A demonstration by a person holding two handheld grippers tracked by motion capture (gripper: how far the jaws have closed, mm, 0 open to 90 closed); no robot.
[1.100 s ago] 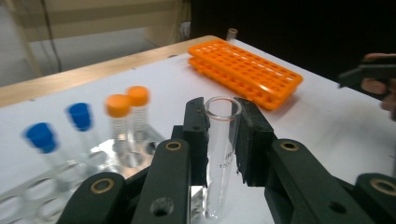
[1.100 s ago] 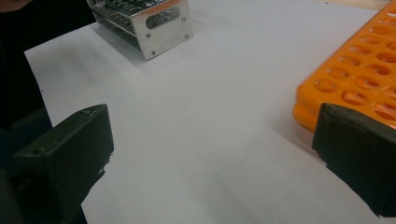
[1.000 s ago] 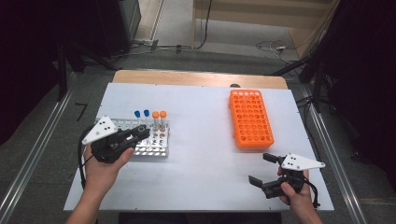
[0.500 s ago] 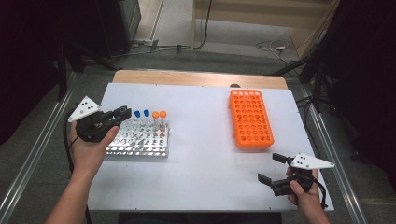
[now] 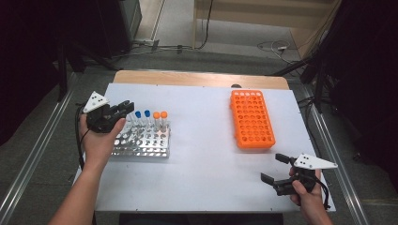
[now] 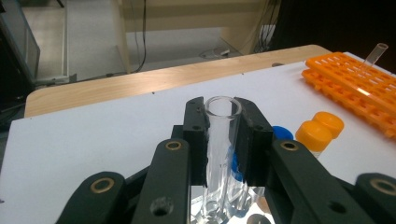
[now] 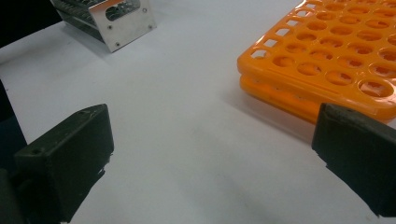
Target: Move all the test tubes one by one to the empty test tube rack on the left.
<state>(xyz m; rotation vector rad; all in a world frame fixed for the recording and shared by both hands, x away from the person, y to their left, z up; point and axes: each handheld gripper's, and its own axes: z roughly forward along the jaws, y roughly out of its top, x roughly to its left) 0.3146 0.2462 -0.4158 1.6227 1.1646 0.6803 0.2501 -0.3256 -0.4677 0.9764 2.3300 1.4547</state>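
the left gripper (image 6: 223,140) is clamped on a clear, open-topped glass test tube (image 6: 221,144), held upright between its pads over the far-left corner of the shiny metal tube rack (image 5: 141,149) (capped tubes just beside). the right gripper (image 7: 210,154) gapes wide over the white counter (image 5: 206,154).

No text, label, brand, number or sign can be read on anything here.

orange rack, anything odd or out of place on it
One clear tube stands alone in the orange rack, leaning instead of upright; the other holes look empty. No spill or damage shows.
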